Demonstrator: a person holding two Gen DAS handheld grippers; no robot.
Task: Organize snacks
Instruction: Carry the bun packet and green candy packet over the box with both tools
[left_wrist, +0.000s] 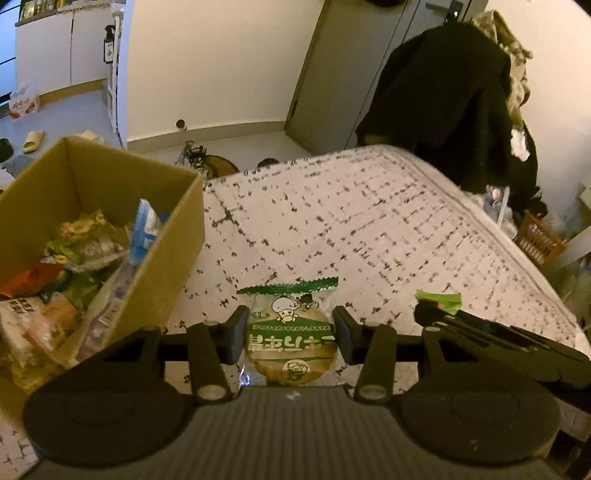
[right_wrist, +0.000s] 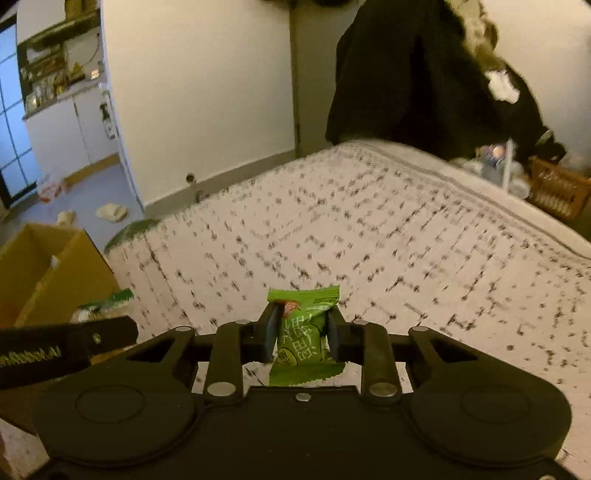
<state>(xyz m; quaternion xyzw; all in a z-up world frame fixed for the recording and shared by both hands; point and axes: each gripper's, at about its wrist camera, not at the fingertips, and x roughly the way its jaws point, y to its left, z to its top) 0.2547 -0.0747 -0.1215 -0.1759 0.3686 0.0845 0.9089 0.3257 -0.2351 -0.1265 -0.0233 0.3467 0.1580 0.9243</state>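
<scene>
My left gripper (left_wrist: 291, 332) is shut on a round pastry in a green and white wrapper (left_wrist: 291, 343), held above the patterned tablecloth (left_wrist: 369, 229). The open cardboard box (left_wrist: 166, 258) with several snack packets inside stands just to its left. My right gripper (right_wrist: 301, 332) is shut on a small bright green snack packet (right_wrist: 303, 332), also clear of the cloth (right_wrist: 369, 240). In the left wrist view the right gripper (left_wrist: 439, 314) shows at the right with that green packet (left_wrist: 439, 298). The right wrist view shows the left gripper's finger (right_wrist: 74, 343) and the box (right_wrist: 55, 280) at the left.
A dark coat (left_wrist: 443, 103) hangs beyond the table's far edge. A wicker basket (left_wrist: 539, 240) sits low at the far right. Slippers (right_wrist: 110, 212) and a bag (left_wrist: 23, 103) lie on the floor to the left, near a white wall corner.
</scene>
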